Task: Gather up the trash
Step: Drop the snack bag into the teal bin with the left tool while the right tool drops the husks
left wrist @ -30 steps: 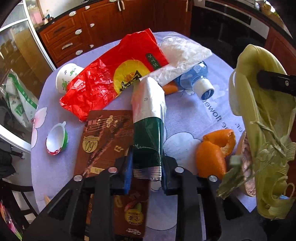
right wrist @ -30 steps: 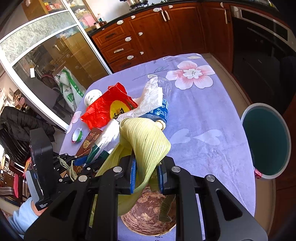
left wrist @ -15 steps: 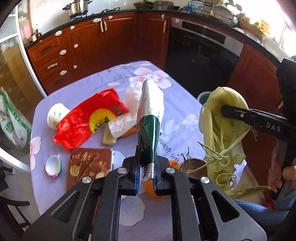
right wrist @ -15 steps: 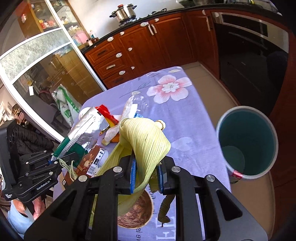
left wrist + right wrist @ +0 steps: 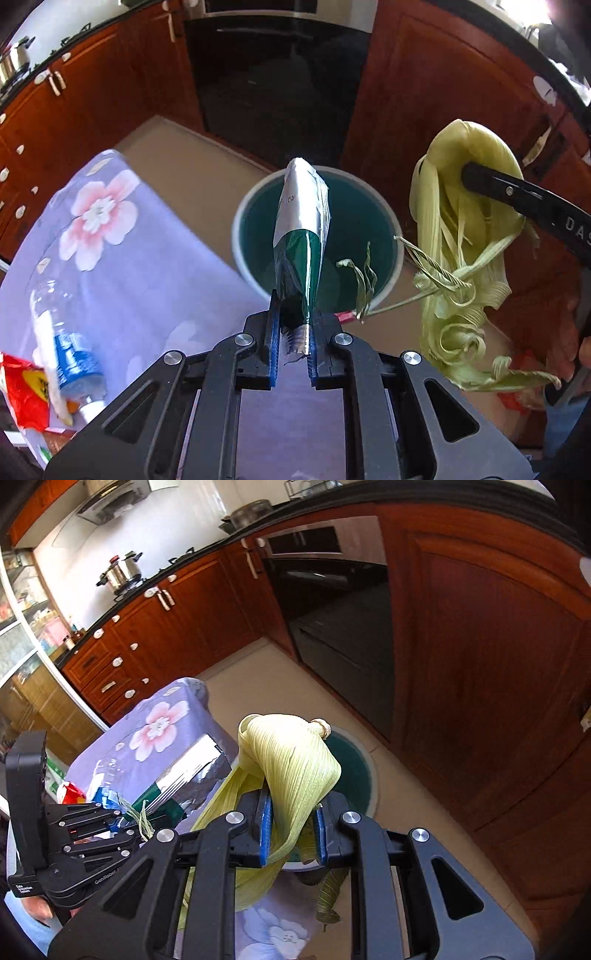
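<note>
Item 1: my left tongs (image 5: 291, 343), pinching the crimped end of a green and silver foil packet (image 5: 301, 225). Their jaws have just been easing apart slightly, yet the blue pads still press the packet, which stands up between them. In the left wrist view the packet lies over the open mouth of the bin.

Item 2: my right tongs (image 5: 293, 836), pinching a bundle of pale yellow-green corn husk (image 5: 291, 764). The husk folds over the pads and trails loose strips below them. In the right wrist view it hangs in front of the bin.

Item 3: trash bin (image 5: 373, 221), round, white rim, dark green inside, standing on the tiled floor (image 5: 402, 771) just off the worktop's corner.

Item 4: worktop (image 5: 155, 266), covered by a lilac cloth with pink flowers. Near its edge in the left wrist view lie a clear plastic bottle (image 5: 64, 339) with a blue label, on its side, and a red wrapper (image 5: 22, 398) touching it.

Item 5: surroundings, reddish wooden cabinets (image 5: 491, 686) and a built-in oven (image 5: 332, 602).
</note>
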